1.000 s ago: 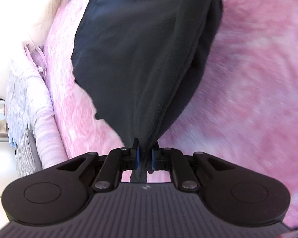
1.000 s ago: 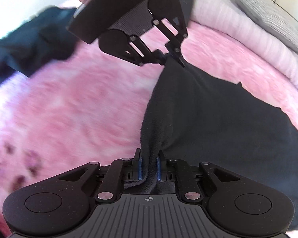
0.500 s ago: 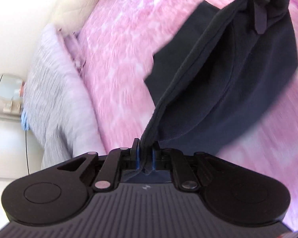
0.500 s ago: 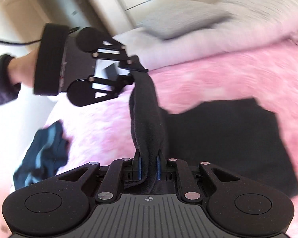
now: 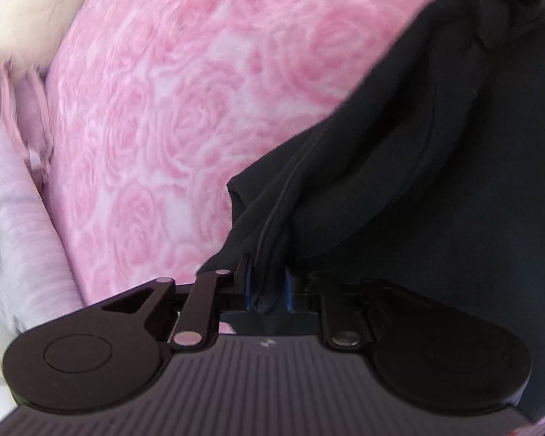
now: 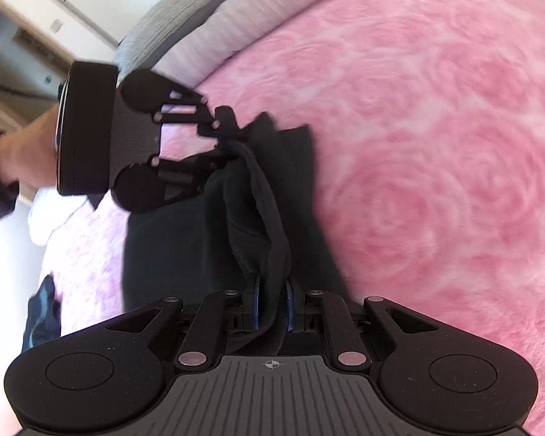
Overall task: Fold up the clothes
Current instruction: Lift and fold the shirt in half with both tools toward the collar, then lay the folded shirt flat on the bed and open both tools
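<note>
A black fleece garment lies partly on the pink rose-patterned blanket, with one edge stretched between both grippers. My left gripper is shut on a bunched corner of that edge. My right gripper is shut on the other end of the same edge. In the right wrist view the left gripper shows at upper left, held by a person's hand, with the black garment folded below it. The right gripper's linkage peeks in at the top right of the left wrist view.
A pale lilac ribbed pillow runs along the blanket's left side, and grey and lilac pillows lie at the bed's head. A dark blue striped garment sits near the bed's edge. White cupboard doors stand behind.
Both grippers have lowered and swung the held edge across, so the black garment now lies doubled over on the blanket. Both stay shut on the cloth.
</note>
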Motion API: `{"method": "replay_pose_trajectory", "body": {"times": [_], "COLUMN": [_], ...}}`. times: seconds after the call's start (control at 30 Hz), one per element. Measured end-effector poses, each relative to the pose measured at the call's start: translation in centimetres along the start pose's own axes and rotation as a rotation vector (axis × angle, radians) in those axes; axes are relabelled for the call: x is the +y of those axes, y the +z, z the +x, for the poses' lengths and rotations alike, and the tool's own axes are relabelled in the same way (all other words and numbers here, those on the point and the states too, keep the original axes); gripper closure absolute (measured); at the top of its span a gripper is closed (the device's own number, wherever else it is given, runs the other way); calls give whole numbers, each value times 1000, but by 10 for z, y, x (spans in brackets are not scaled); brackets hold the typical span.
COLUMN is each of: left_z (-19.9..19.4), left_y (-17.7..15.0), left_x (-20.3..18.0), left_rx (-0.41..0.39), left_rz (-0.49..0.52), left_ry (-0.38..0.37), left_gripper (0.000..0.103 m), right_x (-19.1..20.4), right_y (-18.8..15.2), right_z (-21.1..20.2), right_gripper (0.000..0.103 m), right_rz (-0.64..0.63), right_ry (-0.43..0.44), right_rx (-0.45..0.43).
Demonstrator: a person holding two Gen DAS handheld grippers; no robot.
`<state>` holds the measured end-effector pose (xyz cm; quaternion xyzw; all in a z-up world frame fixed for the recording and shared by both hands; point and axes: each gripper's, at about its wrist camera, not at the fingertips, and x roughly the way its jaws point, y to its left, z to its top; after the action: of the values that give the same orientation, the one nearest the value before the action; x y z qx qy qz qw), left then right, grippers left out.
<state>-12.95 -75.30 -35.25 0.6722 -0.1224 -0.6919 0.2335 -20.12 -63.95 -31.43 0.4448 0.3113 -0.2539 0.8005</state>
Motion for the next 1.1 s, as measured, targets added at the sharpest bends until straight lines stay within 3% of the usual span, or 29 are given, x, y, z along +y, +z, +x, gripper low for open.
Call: {"method": "replay_pose_trajectory", "body": {"times": [0.07, 0.13, 0.17, 0.2, 0.3, 0.37, 0.53, 0.6, 0.67, 0.77, 0.83, 1.0, 1.07, 1.1], "left_z": [-6, -11, -12, -13, -16, -19, -20, -8, 4, 19, 16, -1, -15, -21], "left_y": [-7, -13, -14, -15, -20, -22, -28, -25, -22, -19, -22, -44, -53, -57], "left_x": [15, 27, 27, 27, 27, 28, 29, 31, 34, 37, 40, 63, 70, 74], "left_rx": [-13, -26, -31, -36, -51, -61, -87, -98, -110, -127, -131, -103, -116, -123], "left_rz": [-120, -228, -267, -306, -422, -500, -675, -684, -692, -701, -708, -817, -849, -866], "left_ry": [-21, -45, -61, -77, -126, -158, -232, -236, -241, -250, -252, -123, -108, -101], "left_gripper": [74, 64, 64, 65, 65, 66, 70, 69, 62, 59, 59, 68, 70, 70], "right_x": [-12, -18, -20, -18, -3, 17, 48, 36, 16, -7, -15, -6, 4, 12], "right_y": [0, -4, -5, -7, -8, -6, -5, -8, -9, -9, -11, -17, -17, -16], "right_z": [-5, -18, -26, -34, -56, -61, -20, 2, 10, 0, -8, -19, -24, -29], "right_gripper": [89, 71, 55, 47, 47, 47, 47, 48, 48, 68, 68, 67, 67, 67], "right_rz": [18, 23, 19, 7, -61, -131, -266, -245, -206, -220, -241, -225, -202, -215], "right_ry": [-18, -90, -140, -171, -186, -117, 37, 11, -47, -91, -95, -179, -229, -212], "right_rx": [-17, -38, -48, -66, -126, -144, -51, 28, 52, 44, 51, 76, 72, 44]}}
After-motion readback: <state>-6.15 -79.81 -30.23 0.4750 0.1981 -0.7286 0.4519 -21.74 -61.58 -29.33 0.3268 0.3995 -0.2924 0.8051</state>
